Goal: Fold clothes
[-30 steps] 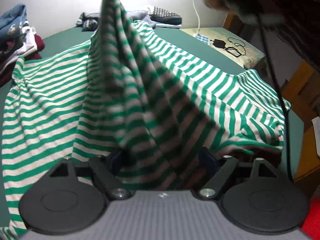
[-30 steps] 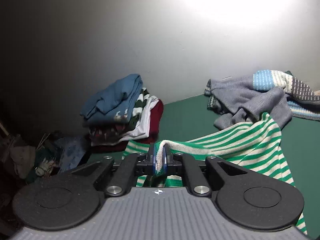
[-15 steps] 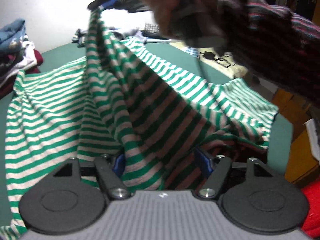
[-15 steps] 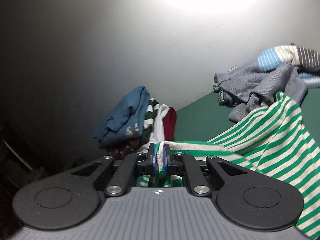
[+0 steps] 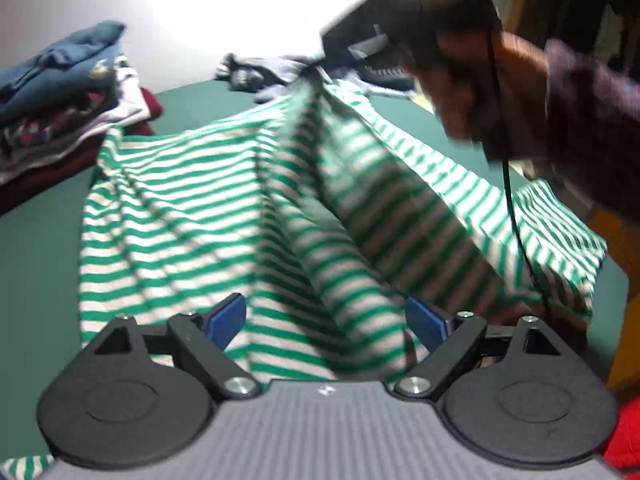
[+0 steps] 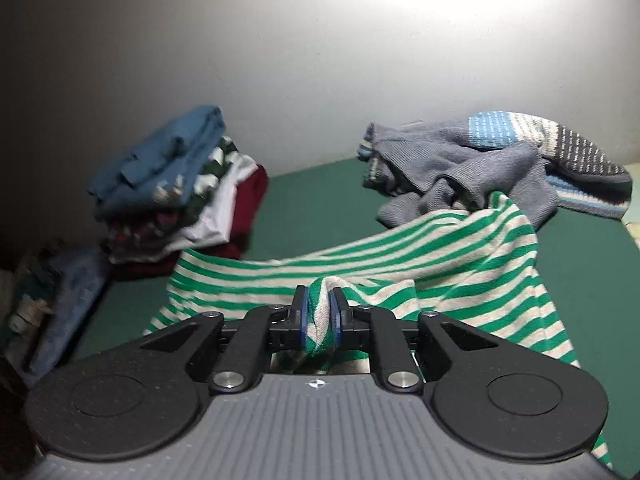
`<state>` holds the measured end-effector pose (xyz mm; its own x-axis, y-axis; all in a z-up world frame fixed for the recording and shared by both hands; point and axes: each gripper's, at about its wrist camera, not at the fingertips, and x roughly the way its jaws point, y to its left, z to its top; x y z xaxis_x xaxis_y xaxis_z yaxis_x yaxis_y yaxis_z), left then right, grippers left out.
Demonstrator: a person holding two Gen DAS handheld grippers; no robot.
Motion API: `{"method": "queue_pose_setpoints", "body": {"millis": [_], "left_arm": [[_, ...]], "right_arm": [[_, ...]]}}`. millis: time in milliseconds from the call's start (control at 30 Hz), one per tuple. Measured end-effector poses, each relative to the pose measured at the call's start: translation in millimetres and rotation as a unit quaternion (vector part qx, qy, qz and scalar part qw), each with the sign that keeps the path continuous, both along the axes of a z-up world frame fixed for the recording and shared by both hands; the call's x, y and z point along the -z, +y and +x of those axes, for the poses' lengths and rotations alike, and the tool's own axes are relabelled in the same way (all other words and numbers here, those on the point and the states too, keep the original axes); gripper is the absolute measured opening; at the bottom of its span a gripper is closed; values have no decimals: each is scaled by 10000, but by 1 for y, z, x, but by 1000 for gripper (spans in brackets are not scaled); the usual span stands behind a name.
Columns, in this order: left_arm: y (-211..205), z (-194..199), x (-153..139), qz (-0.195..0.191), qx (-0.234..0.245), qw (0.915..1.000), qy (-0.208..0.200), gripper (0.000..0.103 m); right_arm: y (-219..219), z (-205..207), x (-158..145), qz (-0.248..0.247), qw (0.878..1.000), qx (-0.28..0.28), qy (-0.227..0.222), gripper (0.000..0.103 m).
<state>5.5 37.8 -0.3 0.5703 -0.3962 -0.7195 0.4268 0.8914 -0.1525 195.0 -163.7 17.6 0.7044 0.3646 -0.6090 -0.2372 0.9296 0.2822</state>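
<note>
Your left gripper has its jaws spread around the striped shirt, which lies mid-bed. Your right gripper pinches a raised fold. You're mid-fold; next, probably lay that edge flat.

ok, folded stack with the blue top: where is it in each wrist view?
Left wrist: folded stack at upper left, beyond the striped shirt.
Right wrist: folded stack left of centre, by the wall.
Shared landmark: grey knit pile on the green surface.
</note>
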Motion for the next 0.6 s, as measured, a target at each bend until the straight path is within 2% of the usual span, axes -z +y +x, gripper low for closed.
{"method": "queue_pose_setpoints", "body": {"millis": [67, 133, 200, 300, 333, 400, 533, 567, 600], "left_arm": [[10, 9, 6, -151, -160, 9996, 195, 95], [15, 14, 12, -225, -276, 9988, 330, 95], [16, 15, 18, -252, -310, 9984, 390, 93], [10, 16, 28, -230, -261, 9982, 488, 92], [6, 17, 31, -173, -239, 9982, 518, 88], [0, 17, 36, -52, -201, 9982, 566, 82], [-9, 17, 37, 137, -162, 9985, 503, 61], [-8, 15, 36, 150, -174, 9986, 479, 59], [-8, 14, 35, 161, -191, 9987, 453, 51]], "right_arm": [[1, 1, 9, -472, 9988, 94, 113, 34], [-8, -9, 9, -539, 9982, 260, 28, 40], [-27, -24, 3, -8, 9998, 177, -84, 43], [-45, -41, 3, 325, 9992, 209, -72, 45], [-43, -40, 6, 264, 9994, 218, -30, 45], [-38, -39, 12, 121, 9996, 234, 59, 43], [-21, -34, 21, -59, 9999, 105, 80, 40], [-12, -32, 25, -149, 9999, 18, 70, 33], [-3, -30, 28, -238, 9997, -70, 60, 23]]}}
